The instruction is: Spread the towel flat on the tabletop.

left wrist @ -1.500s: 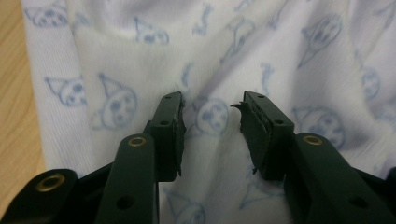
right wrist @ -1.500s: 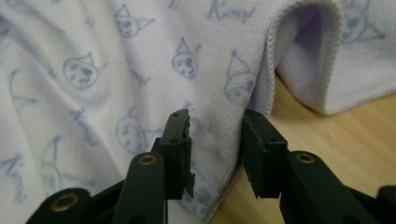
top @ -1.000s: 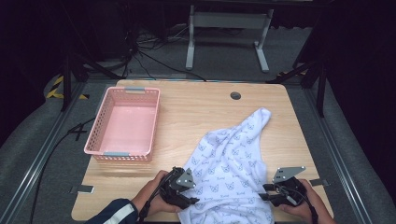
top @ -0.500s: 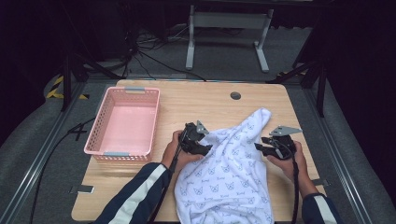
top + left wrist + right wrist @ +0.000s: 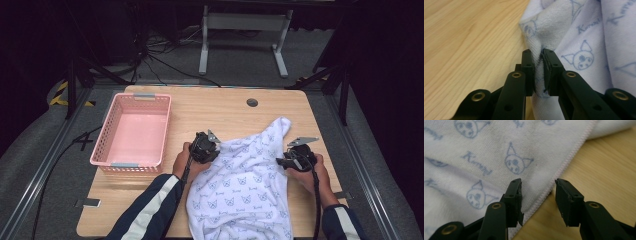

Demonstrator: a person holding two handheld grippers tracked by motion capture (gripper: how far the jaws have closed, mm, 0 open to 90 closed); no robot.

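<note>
Since a second ago both my hands have slid from the tabletop's (image 5: pixel 220 112) six o'clock edge toward its middle. My left tongs (image 5: pixel 538 65) have just closed, pinching the one towel (image 5: pixel 245 185); my right tongs (image 5: pixel 537 195) straddle its hem, apart. One pink basket (image 5: pixel 107 142) at nine o'clock holds nothing.

The towel (image 5: pixel 240 185) is white with a pale blue cat-face and script print. The basket (image 5: pixel 131 131) is pink, the table (image 5: pixel 200 107) light wood-grain, the sleeves (image 5: pixel 150 210) navy with white stripes.
</note>
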